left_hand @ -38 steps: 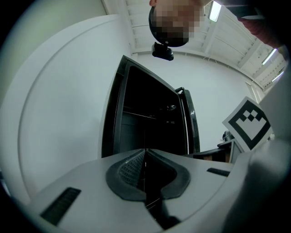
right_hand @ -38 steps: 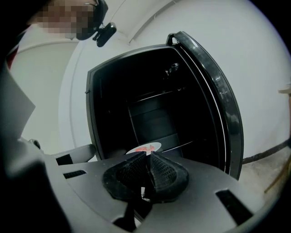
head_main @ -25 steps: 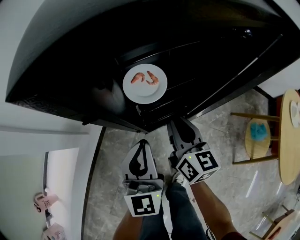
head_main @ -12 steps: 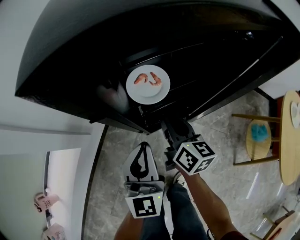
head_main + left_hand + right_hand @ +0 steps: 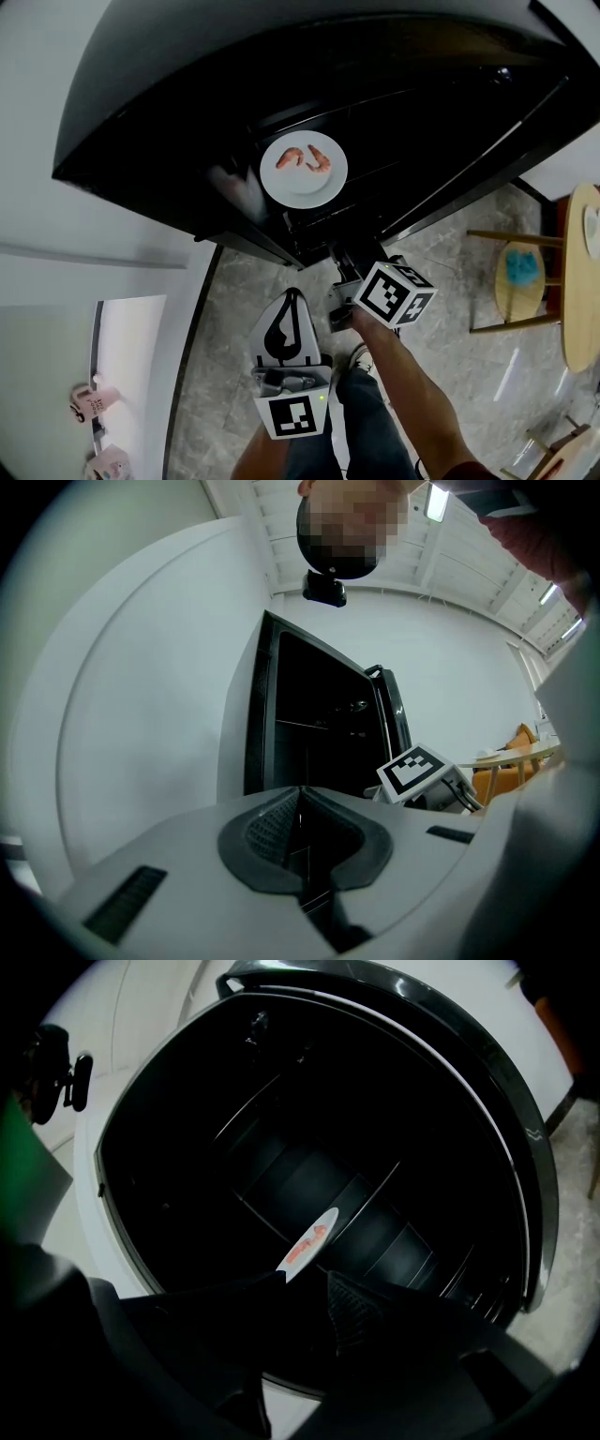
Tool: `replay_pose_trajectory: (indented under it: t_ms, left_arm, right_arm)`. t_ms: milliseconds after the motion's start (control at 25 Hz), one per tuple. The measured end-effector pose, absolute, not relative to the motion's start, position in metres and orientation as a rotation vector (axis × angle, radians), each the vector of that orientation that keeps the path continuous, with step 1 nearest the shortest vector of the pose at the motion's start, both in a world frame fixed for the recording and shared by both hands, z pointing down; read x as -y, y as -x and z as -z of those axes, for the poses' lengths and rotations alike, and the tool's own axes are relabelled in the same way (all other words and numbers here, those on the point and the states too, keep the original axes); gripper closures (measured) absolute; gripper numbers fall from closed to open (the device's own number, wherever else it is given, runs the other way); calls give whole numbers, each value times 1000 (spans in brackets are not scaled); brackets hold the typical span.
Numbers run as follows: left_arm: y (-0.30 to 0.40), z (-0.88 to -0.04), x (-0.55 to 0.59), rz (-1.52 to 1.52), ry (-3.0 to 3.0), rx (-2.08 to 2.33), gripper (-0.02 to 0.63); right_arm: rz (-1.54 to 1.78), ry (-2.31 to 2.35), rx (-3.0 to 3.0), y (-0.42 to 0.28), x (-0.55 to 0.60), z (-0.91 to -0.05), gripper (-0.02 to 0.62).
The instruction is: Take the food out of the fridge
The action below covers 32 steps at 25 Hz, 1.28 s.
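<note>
White plate (image 5: pixel 303 185) bearing pink shrimps (image 5: pixel 305 159) is seen in the head view on a shelf inside the dark open fridge (image 5: pixel 441 103). The right gripper (image 5: pixel 344 261) is pointed at it, and the left gripper (image 5: pixel 291 300) is held further back.

In the left gripper view, the jaws are pressed together, empty.

In the right gripper view, the jaws have just been opening and are spread with nothing between them. The plate (image 5: pixel 309 1239) is seen edge-on beyond their tips.

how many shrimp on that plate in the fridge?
2: left shrimp and right shrimp, side by side on the white plate. The fridge is dark inside and may hide other food.
</note>
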<state>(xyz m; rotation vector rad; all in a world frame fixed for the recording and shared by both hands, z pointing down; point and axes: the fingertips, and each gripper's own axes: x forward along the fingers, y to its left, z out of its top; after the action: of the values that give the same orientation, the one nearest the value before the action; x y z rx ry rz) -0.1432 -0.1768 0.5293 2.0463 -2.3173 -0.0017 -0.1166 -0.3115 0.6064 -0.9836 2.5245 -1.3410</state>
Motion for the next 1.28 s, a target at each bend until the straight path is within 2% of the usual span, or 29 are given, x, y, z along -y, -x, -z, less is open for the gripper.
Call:
replay_pose_trajectory:
  t_ms: [680,1280]
  left_arm:
    - [145,-537,177,-6,-2030,2305,592]
    - [148,-540,175,-8,-2009,2305,592]
  right_arm:
    - [1630,790,-2227,122,336,-611,459]
    - [1692,648,-2118,138,344,-595,460]
